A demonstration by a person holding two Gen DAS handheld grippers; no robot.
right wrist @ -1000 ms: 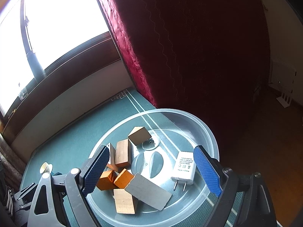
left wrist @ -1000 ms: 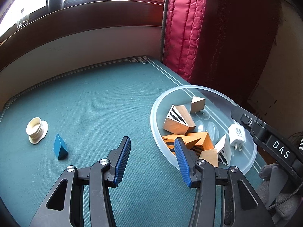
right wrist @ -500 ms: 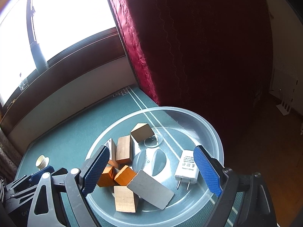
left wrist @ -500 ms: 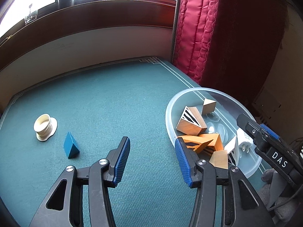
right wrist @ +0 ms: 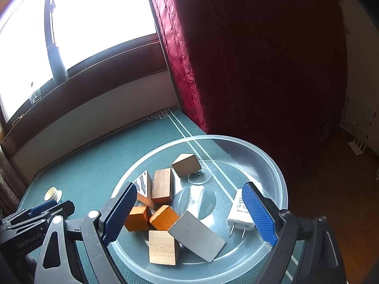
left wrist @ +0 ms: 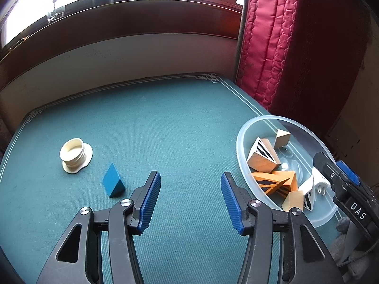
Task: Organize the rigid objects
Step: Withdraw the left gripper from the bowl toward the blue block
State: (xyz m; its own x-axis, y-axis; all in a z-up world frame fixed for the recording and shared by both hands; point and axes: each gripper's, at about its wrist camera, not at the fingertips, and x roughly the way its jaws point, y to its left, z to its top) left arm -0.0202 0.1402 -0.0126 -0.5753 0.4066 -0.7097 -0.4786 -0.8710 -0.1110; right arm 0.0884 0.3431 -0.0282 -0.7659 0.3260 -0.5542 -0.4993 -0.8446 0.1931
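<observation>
A clear plastic bowl (left wrist: 241, 156) (right wrist: 272, 165) at the table's right edge holds several wooden blocks (left wrist: 261, 159) (right wrist: 162, 185), a grey block (right wrist: 196, 239) and a white plug adapter (right wrist: 239, 213) (left wrist: 318, 182). A blue wedge block (left wrist: 113, 184) and a cream threaded cap (left wrist: 75, 155) lie on the green table to the left. My left gripper (left wrist: 190, 198) is open and empty above the table, right of the wedge. My right gripper (right wrist: 191, 215) is open and empty above the bowl; it also shows in the left wrist view (left wrist: 341, 184).
A red quilted curtain (left wrist: 272, 54) hangs close behind the bowl. A wall and window sill (left wrist: 118, 35) run along the table's far edge. The wooden floor (right wrist: 343, 177) lies beyond the table's right edge.
My left gripper has swung left, so the bowl has shifted to the right of its view and the wedge and cap toward the middle. My right gripper has drawn back slightly over the bowl.
</observation>
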